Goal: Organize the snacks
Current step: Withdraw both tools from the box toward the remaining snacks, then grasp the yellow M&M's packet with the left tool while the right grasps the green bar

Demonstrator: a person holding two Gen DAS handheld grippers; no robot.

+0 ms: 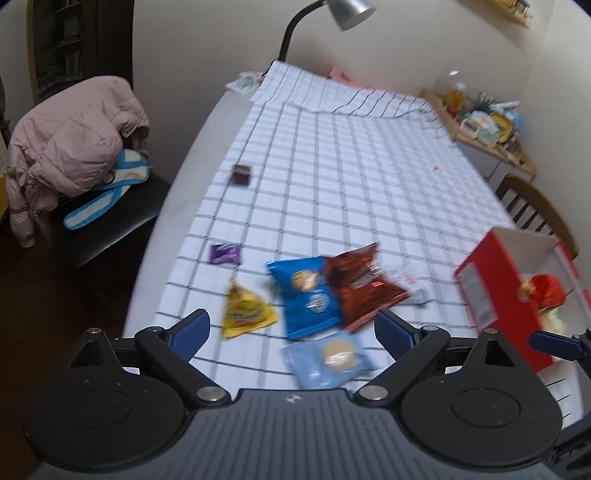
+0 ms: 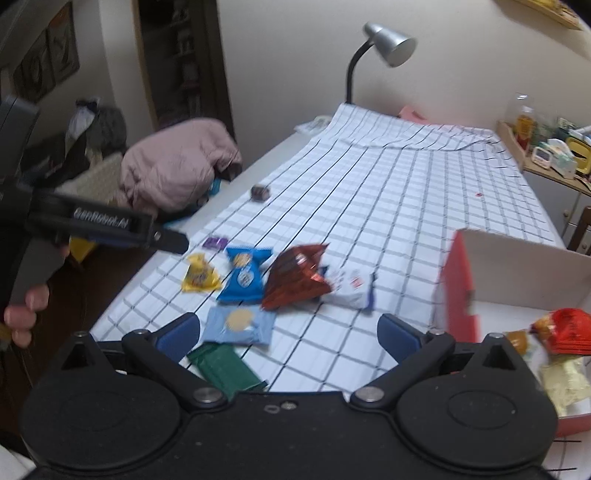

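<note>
Snack packets lie on the checked tablecloth: a yellow one (image 1: 245, 312), a blue one (image 1: 304, 295), a red-brown one (image 1: 360, 286), a light-blue cookie pack (image 1: 330, 360), a purple one (image 1: 225, 254) and a dark one (image 1: 241, 174). A green bar (image 2: 225, 367) and a white packet (image 2: 349, 286) show in the right wrist view. A red cardboard box (image 1: 491, 295) at the right holds a red packet (image 1: 543, 291). My left gripper (image 1: 291, 328) is open and empty above the packets. My right gripper (image 2: 290, 332) is open and empty beside the box (image 2: 458, 291).
A chair with a pink jacket (image 1: 70, 147) stands left of the table. A desk lamp (image 1: 345, 13) stands at the far end. A wooden shelf with clutter (image 1: 487, 125) and a wooden chair (image 1: 532, 206) are at the right.
</note>
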